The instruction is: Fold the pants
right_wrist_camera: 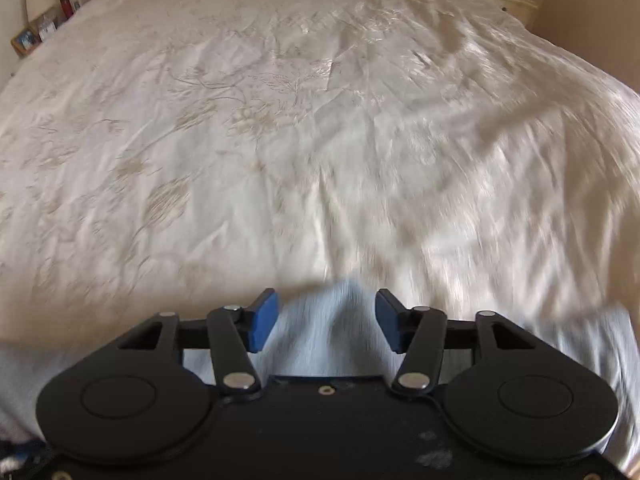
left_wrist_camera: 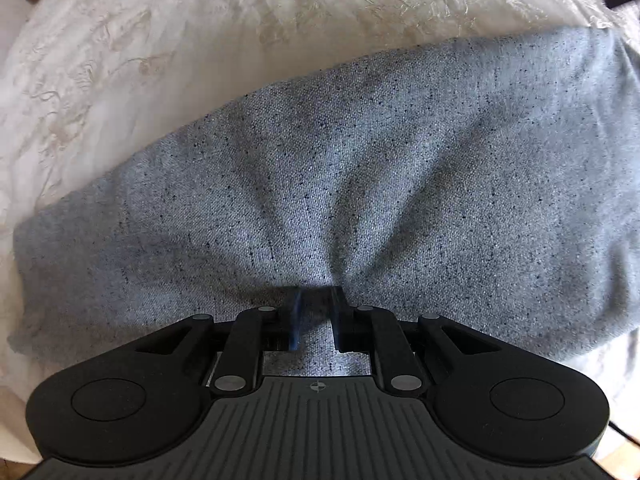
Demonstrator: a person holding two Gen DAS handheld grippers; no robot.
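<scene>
- Cream embroidered bedspread (right_wrist_camera: 280, 120) covers the bed, with framed photos (right_wrist_camera: 28, 40) on a low shelf at its far left edge.
- Grey pants (left_wrist_camera: 360, 160) lie on the bedspread as a long band; in the left wrist view their long axis runs from lower left to upper right.
- Left claw (left_wrist_camera: 314, 312) is nearly closed, pinching a bunch of the fabric; creases fan out from the pinch, so it is probably carrying a layer across for a fold.
- Right claw (right_wrist_camera: 326, 316) stands parted, pads clear of the pale fabric hump between them, likely a corner let go.
</scene>
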